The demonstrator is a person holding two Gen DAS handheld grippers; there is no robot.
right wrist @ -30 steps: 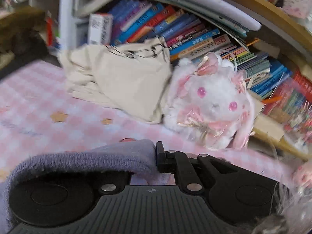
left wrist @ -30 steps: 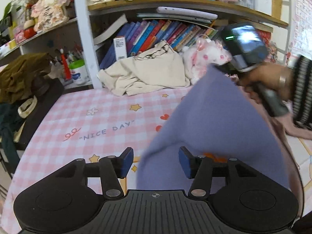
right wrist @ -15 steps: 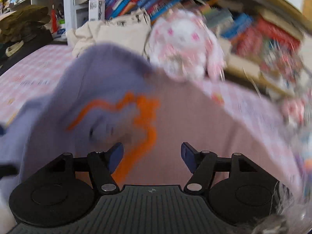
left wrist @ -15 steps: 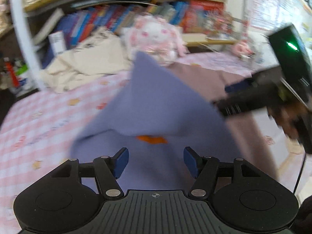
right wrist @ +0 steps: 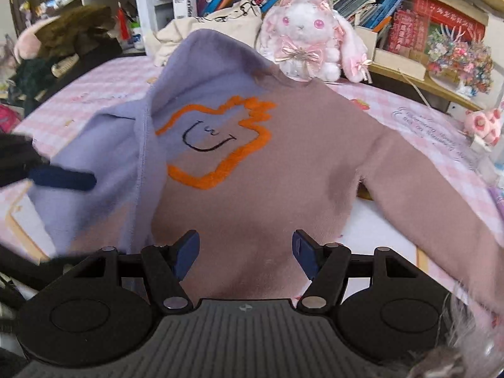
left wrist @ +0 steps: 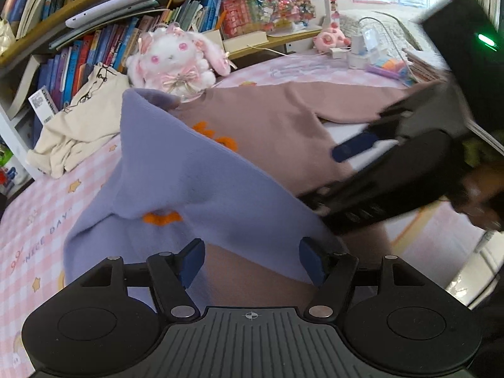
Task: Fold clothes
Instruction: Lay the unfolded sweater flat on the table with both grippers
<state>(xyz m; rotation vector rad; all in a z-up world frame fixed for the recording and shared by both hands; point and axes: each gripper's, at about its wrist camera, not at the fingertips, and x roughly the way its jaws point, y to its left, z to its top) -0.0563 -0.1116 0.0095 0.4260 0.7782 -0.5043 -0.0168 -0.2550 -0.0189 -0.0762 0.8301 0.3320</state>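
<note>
In the left wrist view, the left gripper [left wrist: 250, 261] hovers with its blue-padded fingers spread wide and empty, just above a soft two-tone sweater, lilac and dusty pink with an orange outline motif [left wrist: 189, 176]. The sweater lies on a pink checked tablecloth [left wrist: 41, 220], its lilac side folded over the pink. The right gripper [left wrist: 356, 146] reaches in blurred.

In the right wrist view, the right gripper [right wrist: 245, 256] is likewise wide apart, gripping nothing, over the sweater's [right wrist: 252, 189] pink body. A white and pink plush rabbit [right wrist: 310, 36] sits behind the collar.
</note>
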